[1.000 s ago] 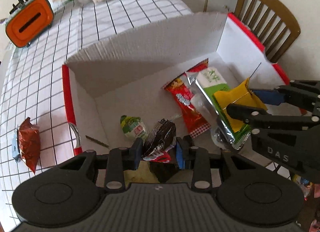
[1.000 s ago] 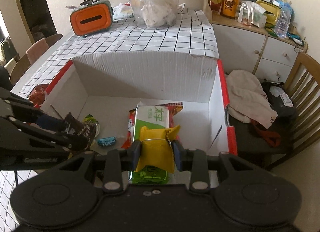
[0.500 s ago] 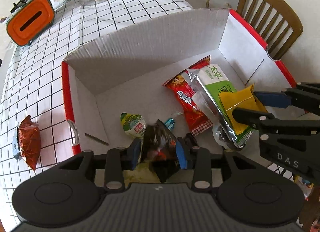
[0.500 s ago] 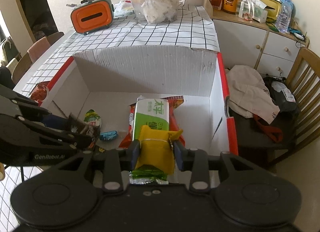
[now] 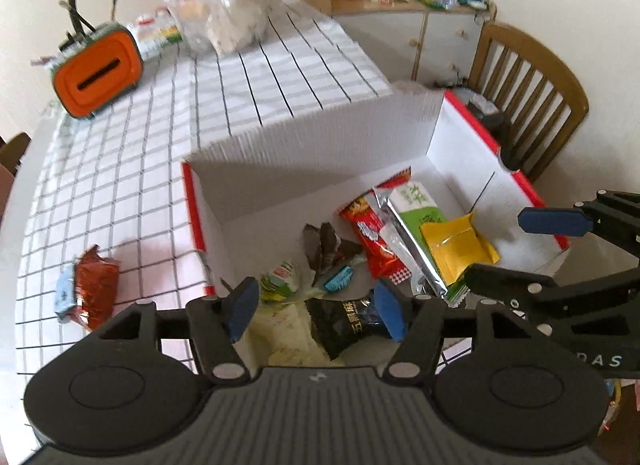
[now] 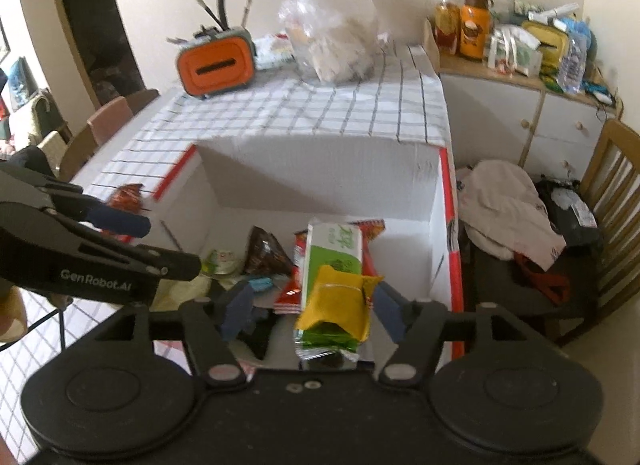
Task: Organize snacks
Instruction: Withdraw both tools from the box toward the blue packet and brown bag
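A white cardboard box point(image 5: 196, 205) with red edges holds the snacks. My left gripper point(image 5: 315, 311) hangs over its near edge, jaws opening, pads pressing on nothing. A dark brown packet point(image 5: 324, 245) lies loose on the box floor ahead of it. A black packet point(image 5: 348, 323) lies under the fingers. My right gripper point(image 6: 315, 311) is also opening. The yellow packet point(image 6: 336, 301) sits between its fingers, resting on a green-and-white packet point(image 6: 332, 253). A red packet point(image 5: 368, 237), a green candy point(image 5: 280, 277) and a blue candy point(image 5: 338, 279) lie in the box too.
A red-brown packet point(image 5: 94, 285) lies on the checked tablecloth left of the box. An orange tissue box point(image 5: 98, 79), a lamp and a clear plastic bag point(image 5: 224, 13) stand at the far end. A wooden chair point(image 5: 528, 105) with clothes point(image 6: 508, 205) is on the right.
Both grippers opened and rose. The dark brown packet dropped from the left jaws onto the box floor. The right jaws let go of the yellow packet, which stays on the green packet.
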The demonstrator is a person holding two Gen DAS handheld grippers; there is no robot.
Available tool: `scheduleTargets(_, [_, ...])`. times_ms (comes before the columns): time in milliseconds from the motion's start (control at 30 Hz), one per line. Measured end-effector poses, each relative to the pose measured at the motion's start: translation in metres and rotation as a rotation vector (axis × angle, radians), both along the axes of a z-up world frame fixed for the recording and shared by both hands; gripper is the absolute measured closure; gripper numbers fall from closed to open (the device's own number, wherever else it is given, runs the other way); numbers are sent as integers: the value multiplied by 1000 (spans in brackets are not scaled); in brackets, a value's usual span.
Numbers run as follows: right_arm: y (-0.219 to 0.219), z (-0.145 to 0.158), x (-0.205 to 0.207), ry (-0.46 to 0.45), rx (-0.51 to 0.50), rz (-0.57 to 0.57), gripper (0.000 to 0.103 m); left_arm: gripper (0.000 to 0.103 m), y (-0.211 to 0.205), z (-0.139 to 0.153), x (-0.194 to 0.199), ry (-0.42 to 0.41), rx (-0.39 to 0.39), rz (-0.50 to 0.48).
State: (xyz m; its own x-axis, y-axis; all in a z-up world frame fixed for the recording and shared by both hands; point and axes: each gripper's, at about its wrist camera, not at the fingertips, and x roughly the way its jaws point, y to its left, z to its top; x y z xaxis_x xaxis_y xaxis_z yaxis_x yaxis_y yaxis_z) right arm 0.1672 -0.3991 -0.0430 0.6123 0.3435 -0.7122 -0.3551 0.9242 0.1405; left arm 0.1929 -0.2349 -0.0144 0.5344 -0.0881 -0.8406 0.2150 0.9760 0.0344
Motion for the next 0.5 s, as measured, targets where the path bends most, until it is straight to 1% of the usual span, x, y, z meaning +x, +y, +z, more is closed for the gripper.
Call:
scheduleTargets(133, [1,16,-10,-26,32,14,26,38,7,17,-15,-54,-6,14])
scheduleTargets(200, [2,23,-14,-36,49,22,24,30,10,24,-22,-79,-8,22])
scheduleTargets(233, [3,26,-16,-41,55,25,22,24,13,28,-26,-96,-11,27])
scheduleTargets(267, [4,30,-18,-46,63,30,21,21,16,31,-31,-114,-15,32])
scheduleTargets(367, [8,37,-24,-56,81,48,18,20,24,40,-40,-141,-17,47])
scheduleTargets(500, [18,44,-32,-69,88,75,16,20,37,47,-53,-177,-23,73])
